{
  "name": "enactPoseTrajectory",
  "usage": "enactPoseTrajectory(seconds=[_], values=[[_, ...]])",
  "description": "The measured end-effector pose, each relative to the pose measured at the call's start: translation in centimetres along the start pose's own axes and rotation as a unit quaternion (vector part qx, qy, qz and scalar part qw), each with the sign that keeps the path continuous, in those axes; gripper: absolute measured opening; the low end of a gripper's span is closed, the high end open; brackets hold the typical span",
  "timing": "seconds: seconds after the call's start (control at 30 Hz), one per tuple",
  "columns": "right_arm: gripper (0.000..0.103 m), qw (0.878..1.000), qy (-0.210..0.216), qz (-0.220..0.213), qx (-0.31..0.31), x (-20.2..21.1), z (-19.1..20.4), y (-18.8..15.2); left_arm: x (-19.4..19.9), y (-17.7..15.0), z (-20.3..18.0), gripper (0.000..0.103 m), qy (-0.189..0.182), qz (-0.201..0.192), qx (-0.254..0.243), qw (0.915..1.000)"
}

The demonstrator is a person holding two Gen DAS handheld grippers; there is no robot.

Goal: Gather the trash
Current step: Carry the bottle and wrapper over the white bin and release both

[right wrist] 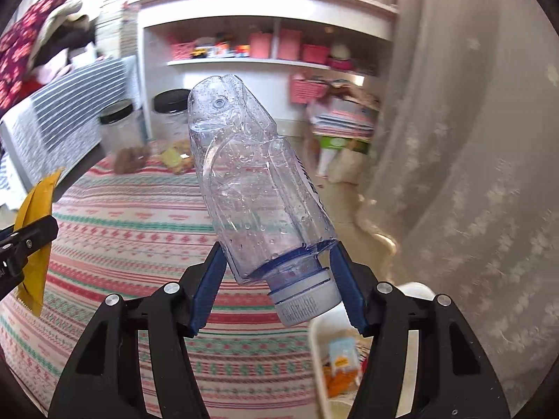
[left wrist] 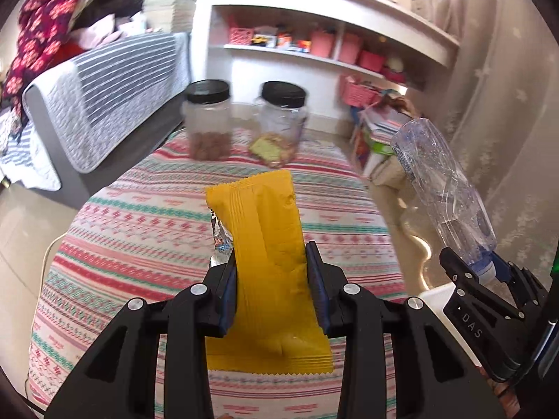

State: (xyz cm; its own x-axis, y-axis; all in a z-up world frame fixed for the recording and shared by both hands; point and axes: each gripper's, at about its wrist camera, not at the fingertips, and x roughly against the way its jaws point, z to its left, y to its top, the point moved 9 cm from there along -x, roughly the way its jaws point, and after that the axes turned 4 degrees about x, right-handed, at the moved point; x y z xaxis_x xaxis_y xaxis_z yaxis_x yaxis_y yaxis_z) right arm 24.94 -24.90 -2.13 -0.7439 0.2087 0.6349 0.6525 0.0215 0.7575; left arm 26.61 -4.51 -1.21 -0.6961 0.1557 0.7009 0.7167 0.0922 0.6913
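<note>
My left gripper [left wrist: 270, 262] is shut on a yellow snack wrapper [left wrist: 265, 244], held upright above the patterned tablecloth [left wrist: 139, 230]; a torn silver edge shows at the wrapper's left side. My right gripper [right wrist: 276, 262] is shut on a crushed clear plastic bottle [right wrist: 255, 181] near its white cap [right wrist: 307, 302], with the bottle's base pointing up and away. In the left wrist view the bottle [left wrist: 440, 188] and right gripper [left wrist: 482, 265] appear at the right. The wrapper [right wrist: 33, 241] shows at the left edge of the right wrist view.
Two black-lidded clear jars [left wrist: 209, 122] [left wrist: 283, 122] stand at the table's far end. A white bin [right wrist: 325, 356] holding wrappers sits below the right gripper beside the table. A striped sofa [left wrist: 104, 90], pink-basket shelves [left wrist: 314, 45] and a curtain [right wrist: 471, 174] surround the table.
</note>
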Motion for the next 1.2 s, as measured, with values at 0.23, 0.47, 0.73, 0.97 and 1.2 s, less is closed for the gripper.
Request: enactPoseTrajectory(seconds=[0.23, 0.47, 0.73, 0.97, 1.2], values=[[0.058, 0.998, -0.042, 0.015, -0.034, 0.2, -6.2, -2.3, -0.4, -1.0, -5.5, 0.036, -0.026, -0.001, -0.036, 0.9990], [0.058, 0.994, -0.070, 0.030, -0.074, 0.8, -11.6, -4.6, -1.4, -2.6, -10.1, 0.035, -0.042, 0.007, -0.070, 0.9966], [0.059, 0.990, -0.095, 0.056, -0.087, 1.1, -15.8, -7.5, -1.8, -4.0, -14.4, 0.035, -0.063, 0.013, -0.095, 0.9934], [0.074, 0.984, -0.124, 0.076, -0.102, 1.7, -19.3, -10.0, -1.9, -5.1, -18.9, 0.035, -0.092, 0.021, -0.113, 0.9891], [0.082, 0.975, -0.161, 0.074, -0.134, 3.3, -23.6, -11.5, -1.5, -6.8, -24.3, 0.036, -0.127, 0.025, -0.144, 0.9811]])
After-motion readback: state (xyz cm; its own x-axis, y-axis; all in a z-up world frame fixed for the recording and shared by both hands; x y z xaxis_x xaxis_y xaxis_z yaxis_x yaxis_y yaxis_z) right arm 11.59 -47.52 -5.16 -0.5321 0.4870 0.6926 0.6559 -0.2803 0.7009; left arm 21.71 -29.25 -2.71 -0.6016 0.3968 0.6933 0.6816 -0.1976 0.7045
